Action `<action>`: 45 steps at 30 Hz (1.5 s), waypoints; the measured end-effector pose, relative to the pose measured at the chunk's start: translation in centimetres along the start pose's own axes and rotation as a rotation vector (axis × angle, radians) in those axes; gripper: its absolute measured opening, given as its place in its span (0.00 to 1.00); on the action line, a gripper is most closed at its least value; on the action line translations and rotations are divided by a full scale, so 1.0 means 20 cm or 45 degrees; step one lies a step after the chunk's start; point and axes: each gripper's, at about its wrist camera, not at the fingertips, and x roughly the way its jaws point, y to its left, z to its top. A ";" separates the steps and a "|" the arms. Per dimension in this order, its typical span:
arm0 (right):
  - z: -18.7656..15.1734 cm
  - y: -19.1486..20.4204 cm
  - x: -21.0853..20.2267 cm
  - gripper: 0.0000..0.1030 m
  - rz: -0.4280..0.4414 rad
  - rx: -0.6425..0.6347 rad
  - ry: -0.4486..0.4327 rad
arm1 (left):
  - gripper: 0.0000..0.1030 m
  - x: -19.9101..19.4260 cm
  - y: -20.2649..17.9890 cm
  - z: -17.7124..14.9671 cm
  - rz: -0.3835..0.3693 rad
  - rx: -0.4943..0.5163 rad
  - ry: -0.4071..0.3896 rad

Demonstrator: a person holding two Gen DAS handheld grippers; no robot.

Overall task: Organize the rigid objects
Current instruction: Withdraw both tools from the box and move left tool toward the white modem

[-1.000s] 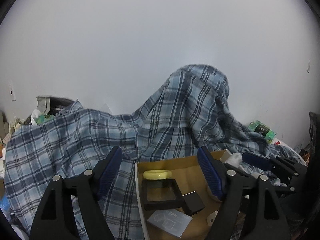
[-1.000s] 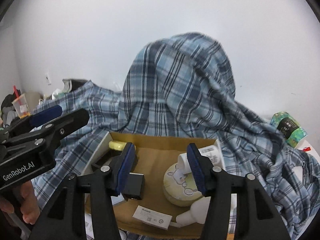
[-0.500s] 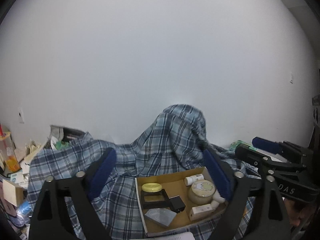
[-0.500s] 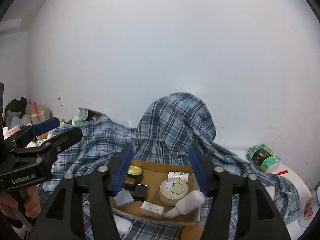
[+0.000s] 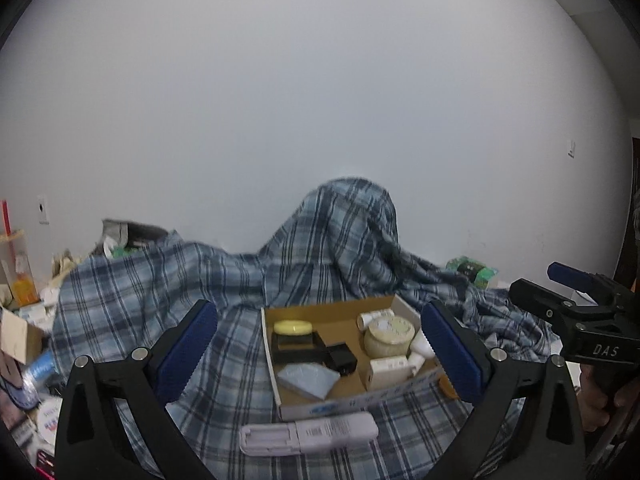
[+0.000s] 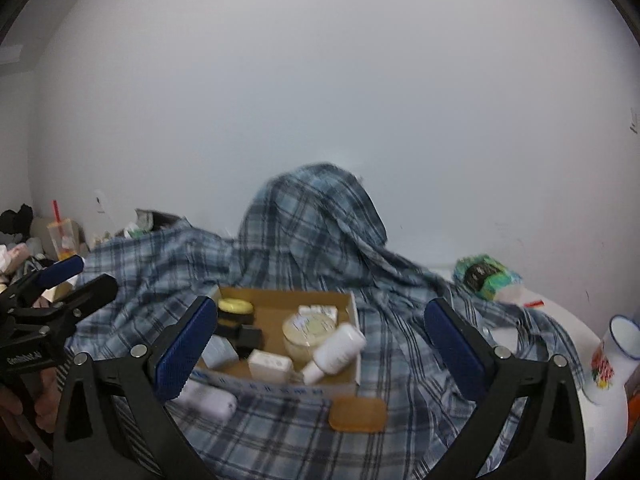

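Observation:
A cardboard box point(image 5: 320, 405) point(image 6: 280, 391) sits on a blue plaid cloth point(image 5: 160, 292). It holds a yellow lid point(image 5: 293, 326), a black frame point(image 5: 298, 346), a cream round jar point(image 5: 390, 336), a white bottle point(image 6: 338, 350), a small white carton point(image 6: 270, 364) and a grey card point(image 5: 308, 378). A long white device point(image 5: 308, 436) lies in front of the box, and a flat brown pad point(image 6: 357, 414) lies beside it. My left gripper point(image 5: 318, 314) and right gripper point(image 6: 320, 308) hover short of the box. Their jaws are opening, with nothing between them.
The cloth rises in a tall hump point(image 5: 352, 232) behind the box, against a white wall. A green packet point(image 6: 486, 276) and a white cup point(image 6: 622, 340) are at the right. A drink cup with a red straw point(image 6: 64, 236) and clutter crowd the left.
Both grippers drew back and up from the box, so the whole box and the device in front now show. Both pairs of jaws spread wider, the right one most.

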 end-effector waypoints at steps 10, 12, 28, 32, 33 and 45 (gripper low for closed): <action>-0.20 -0.10 0.12 1.00 -0.053 0.051 0.111 | 1.00 0.15 -0.02 -0.21 -0.010 0.020 0.111; -0.24 -0.10 0.14 1.00 -0.057 0.040 0.120 | 1.00 0.17 -0.02 -0.25 -0.014 0.027 0.130; -0.29 -0.10 0.18 1.00 -0.059 0.033 0.169 | 1.00 0.18 -0.02 -0.28 -0.024 0.022 0.133; -0.29 -0.11 0.19 1.00 -0.057 0.031 0.174 | 1.00 0.18 -0.02 -0.28 -0.025 0.015 0.134; -0.29 -0.11 0.19 1.00 -0.057 0.031 0.175 | 1.00 0.19 -0.02 -0.28 -0.024 0.009 0.138; -0.27 -0.08 0.25 1.00 0.034 0.016 0.306 | 1.00 0.32 0.07 -0.32 -0.143 0.025 0.424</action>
